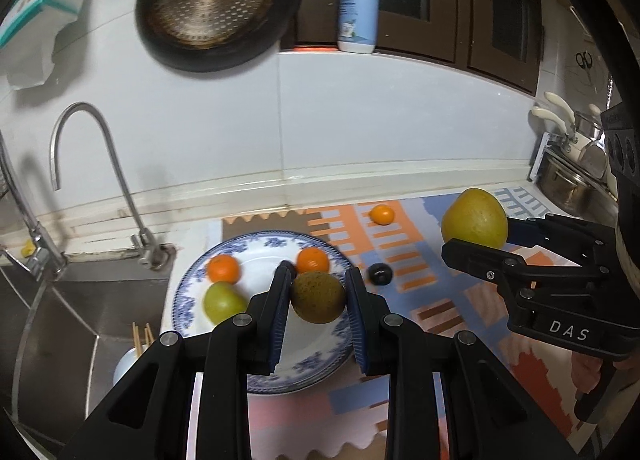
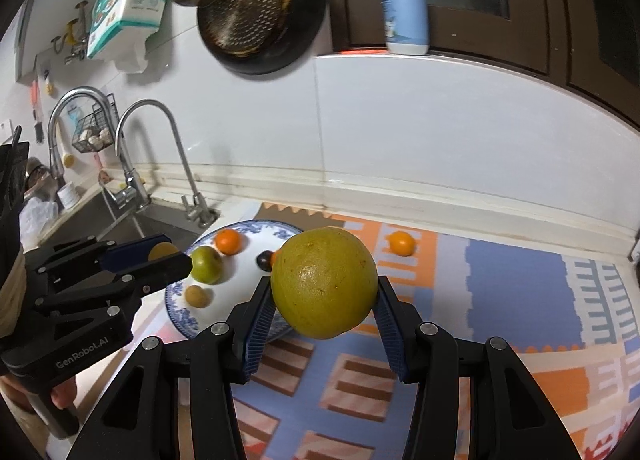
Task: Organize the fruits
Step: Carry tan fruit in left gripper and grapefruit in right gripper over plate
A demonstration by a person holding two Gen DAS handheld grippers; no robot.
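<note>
My left gripper (image 1: 318,280) is shut on a brown kiwi (image 1: 318,297) and holds it above the blue-patterned plate (image 1: 320,364). On the plate lie two oranges (image 1: 223,268) (image 1: 313,260), a green fruit (image 1: 223,302) and, in the right wrist view, a small brown fruit (image 2: 197,296). My right gripper (image 2: 324,288) is shut on a large yellow-green grapefruit (image 2: 324,282), held above the mat right of the plate (image 2: 182,312). A loose orange (image 1: 381,215) (image 2: 401,243) and a dark plum (image 1: 379,273) lie on the mat. The left gripper (image 2: 160,256) shows in the right wrist view too.
A patterned mat (image 2: 512,292) covers the counter. A sink (image 1: 80,320) with taps (image 1: 120,180) lies left of the plate. A pan (image 1: 216,4) hangs on the wall, a soap bottle (image 1: 359,4) stands on the ledge, pots (image 1: 568,180) sit at right.
</note>
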